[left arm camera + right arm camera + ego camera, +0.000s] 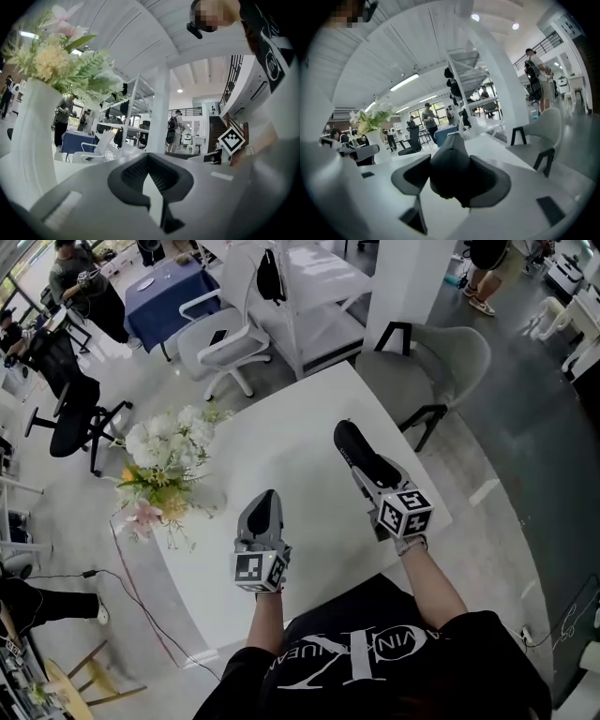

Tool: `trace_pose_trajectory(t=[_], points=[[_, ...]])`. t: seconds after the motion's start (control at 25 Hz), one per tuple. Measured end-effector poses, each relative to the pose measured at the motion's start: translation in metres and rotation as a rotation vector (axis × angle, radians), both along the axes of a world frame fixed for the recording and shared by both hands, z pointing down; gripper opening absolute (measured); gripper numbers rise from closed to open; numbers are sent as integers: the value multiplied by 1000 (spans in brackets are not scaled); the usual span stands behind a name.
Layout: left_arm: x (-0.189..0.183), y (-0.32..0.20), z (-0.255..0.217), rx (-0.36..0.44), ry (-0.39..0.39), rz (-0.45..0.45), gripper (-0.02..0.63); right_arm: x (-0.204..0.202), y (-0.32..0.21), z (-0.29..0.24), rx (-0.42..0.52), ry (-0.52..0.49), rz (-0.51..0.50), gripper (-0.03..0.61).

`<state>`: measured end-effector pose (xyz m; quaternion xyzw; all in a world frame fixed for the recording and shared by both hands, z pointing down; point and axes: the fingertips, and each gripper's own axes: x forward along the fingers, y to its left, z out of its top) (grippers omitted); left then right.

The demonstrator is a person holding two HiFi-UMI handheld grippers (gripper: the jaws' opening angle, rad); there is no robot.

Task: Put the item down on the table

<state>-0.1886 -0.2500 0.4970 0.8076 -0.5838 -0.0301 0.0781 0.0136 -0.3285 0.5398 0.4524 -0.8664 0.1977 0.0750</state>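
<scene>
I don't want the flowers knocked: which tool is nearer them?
Left. The left tool is just right of the flowers; the right tool, holding a dark item, is farther right.

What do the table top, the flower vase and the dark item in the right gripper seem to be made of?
The table top: smooth white, faintly glossy, probably laminate or painted board. The vase: opaque matte white with soft shading, ceramic or plastic; the look leaves it open. The dark item: matte black, rounded, no shine, perhaps rubber or fabric; cannot tell for sure.
</scene>
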Motion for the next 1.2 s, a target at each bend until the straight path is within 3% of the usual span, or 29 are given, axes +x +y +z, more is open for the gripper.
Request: trace_pose_trajectory(t=[0.16,0.52,0.92,1.2], points=[[11,-10,8,-19,0,12,11,-1,-27,26,-106,-36,19,258],[16,-17,18,-55,-8,17,11,-26,-77,53,-229,-140,58,258],[10,-19,19,-57,-5,6,11,-28,-80,75,-304,-72,45,258],[11,-20,18,-53,-1,12,11,-20,-80,77,-303,-30,52,259]])
